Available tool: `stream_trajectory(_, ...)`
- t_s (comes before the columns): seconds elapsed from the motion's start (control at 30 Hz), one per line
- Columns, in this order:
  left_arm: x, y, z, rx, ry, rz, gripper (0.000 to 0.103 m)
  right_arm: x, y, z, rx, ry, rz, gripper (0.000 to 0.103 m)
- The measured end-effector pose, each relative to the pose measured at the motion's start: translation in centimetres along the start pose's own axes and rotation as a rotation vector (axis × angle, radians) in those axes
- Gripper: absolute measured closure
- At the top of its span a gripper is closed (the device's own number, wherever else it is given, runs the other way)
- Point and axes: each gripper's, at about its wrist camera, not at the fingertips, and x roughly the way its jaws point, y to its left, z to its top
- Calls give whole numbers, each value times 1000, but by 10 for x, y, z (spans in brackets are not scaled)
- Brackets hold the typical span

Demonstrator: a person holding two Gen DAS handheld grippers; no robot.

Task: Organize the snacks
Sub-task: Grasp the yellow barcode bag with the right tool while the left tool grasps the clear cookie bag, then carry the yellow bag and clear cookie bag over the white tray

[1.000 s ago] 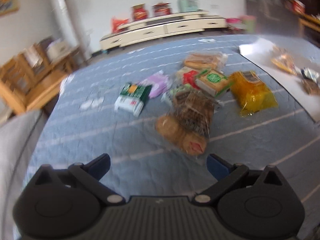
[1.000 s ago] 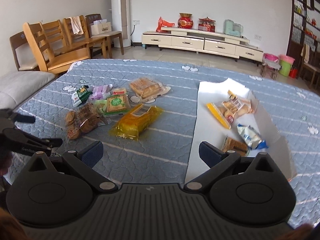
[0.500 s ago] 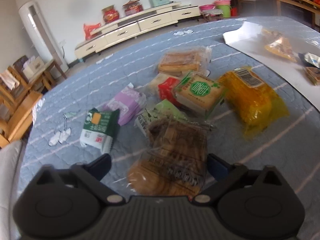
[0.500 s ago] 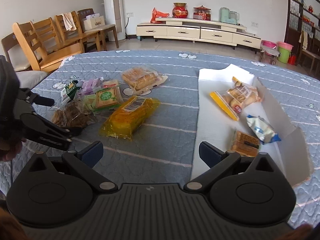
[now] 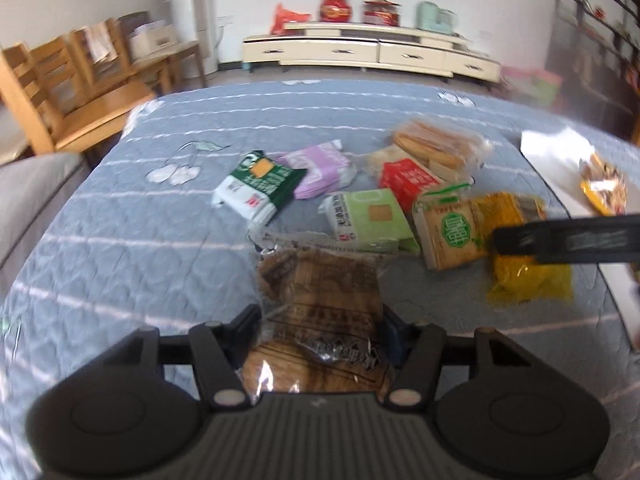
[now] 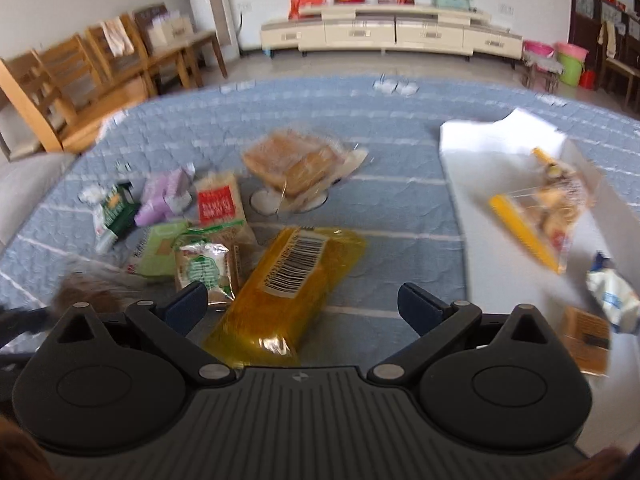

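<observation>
Blue quilted bed (image 5: 120,248) strewn with snacks — left gripper (image 5: 320,330) has just been closing, its pads now against a clear cookie bag (image 5: 320,304) near the camera; right gripper (image 6: 302,304) spread wide, empty, over a yellow packet (image 6: 288,288)

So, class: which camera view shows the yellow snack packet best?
The right wrist view: the yellow snack packet lies nearly whole between the right gripper's open jaws, barcode up. In the left wrist view the same packet sits blurred at the right, partly crossed by a dark bar.
</observation>
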Motion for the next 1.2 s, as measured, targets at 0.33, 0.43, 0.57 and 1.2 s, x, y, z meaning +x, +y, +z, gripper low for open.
stream_trajectory(0.33, -29, -3, -4, -53, -39, 22, 43, 22, 3, 0, -48, 20, -5, 56)
stream_trajectory(0.43, -34, -7, -6, -70, -40, 17, 43, 8, -5, -9, -50, 11, 8, 56)
stream_trajectory(0.57, -48, -16, -11, -77, -49, 16, 43, -25, -11, -24, -69, -19, 38, 56)
stream_trajectory(1.2, -106, -45, -29, -85, -103, 8, 43, -139, -32, -72, -151, -122, 56, 56)
